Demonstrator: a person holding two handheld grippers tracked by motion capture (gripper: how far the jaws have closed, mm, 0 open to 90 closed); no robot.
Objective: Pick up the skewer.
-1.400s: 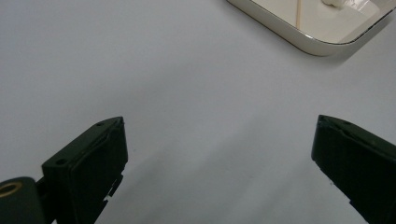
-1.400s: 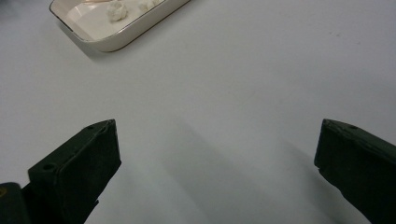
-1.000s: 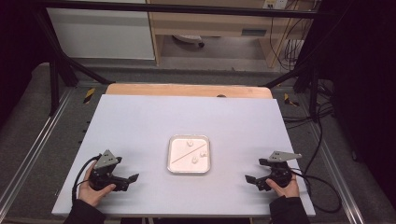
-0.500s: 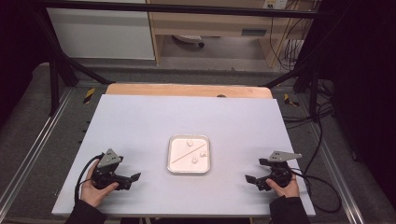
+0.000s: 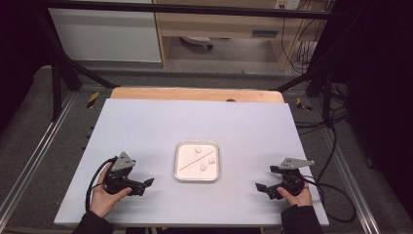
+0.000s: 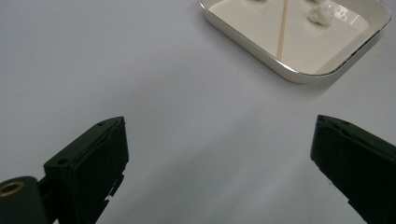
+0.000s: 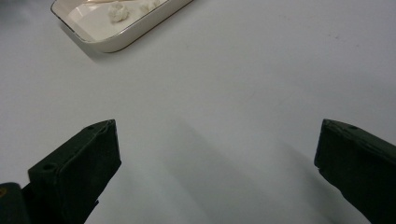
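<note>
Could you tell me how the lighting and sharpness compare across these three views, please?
High view: table evenly lit, dark surroundings, tray slightly soft. Left gripper view: black claws close and soft-edged, faint shadows, tray rim glints. Right gripper view: soft diagonal shadows on the table, tray sharp enough.

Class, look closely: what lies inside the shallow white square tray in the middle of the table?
Inside the shallow white square tray lie a thin wooden stick, set diagonally, and three small white lumps. Nothing covers them; what the lumps are made of cannot be told.
</note>
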